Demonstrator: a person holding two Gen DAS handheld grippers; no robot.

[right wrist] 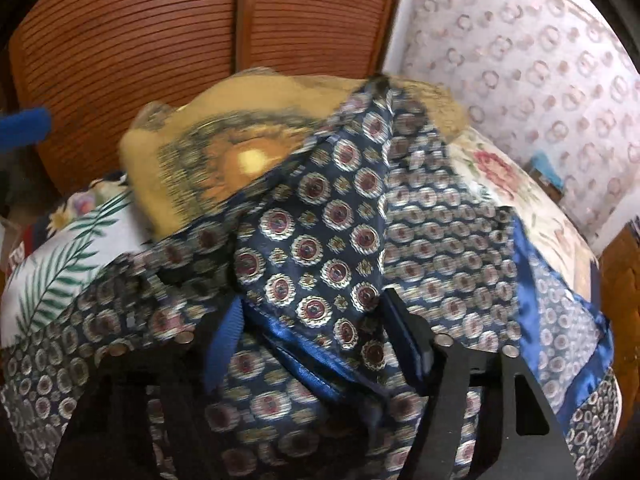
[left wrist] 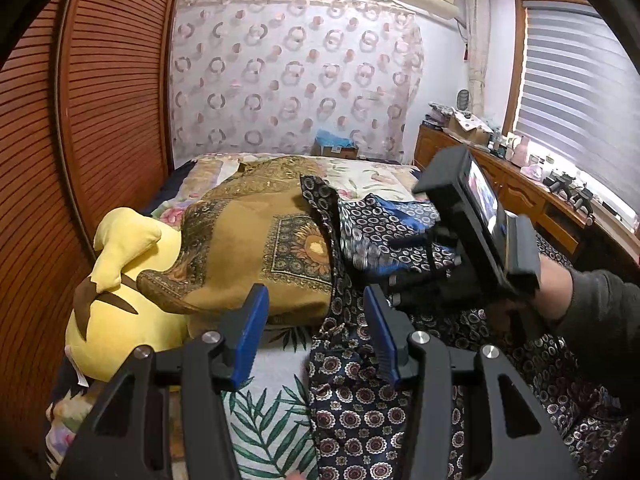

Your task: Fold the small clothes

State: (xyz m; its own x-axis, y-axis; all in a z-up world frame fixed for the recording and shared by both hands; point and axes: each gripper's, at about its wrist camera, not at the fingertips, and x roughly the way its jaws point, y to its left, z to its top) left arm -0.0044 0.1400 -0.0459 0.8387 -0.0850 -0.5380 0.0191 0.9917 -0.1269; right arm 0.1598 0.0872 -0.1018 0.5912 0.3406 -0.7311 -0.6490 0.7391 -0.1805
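A navy garment (left wrist: 360, 408) printed with small round medallions and edged in blue satin lies rumpled across the bed; it fills the right wrist view (right wrist: 320, 248). My left gripper (left wrist: 316, 320) is open, its blue pads either side of a strip of that garment, gripping nothing. My right gripper (right wrist: 316, 320) has its jaws wide apart with a fold of the navy garment draped between and over them. The right gripper also shows in the left wrist view (left wrist: 472, 248), held over the garment's far part.
A mustard patterned cloth (left wrist: 260, 248) lies folded behind the garment, against a yellow plush toy (left wrist: 120, 280). The bed has a palm-leaf sheet (left wrist: 264, 412). A louvred wooden wardrobe (left wrist: 100, 120) stands left. A wooden dresser (left wrist: 520, 192) with clutter stands right, under a window.
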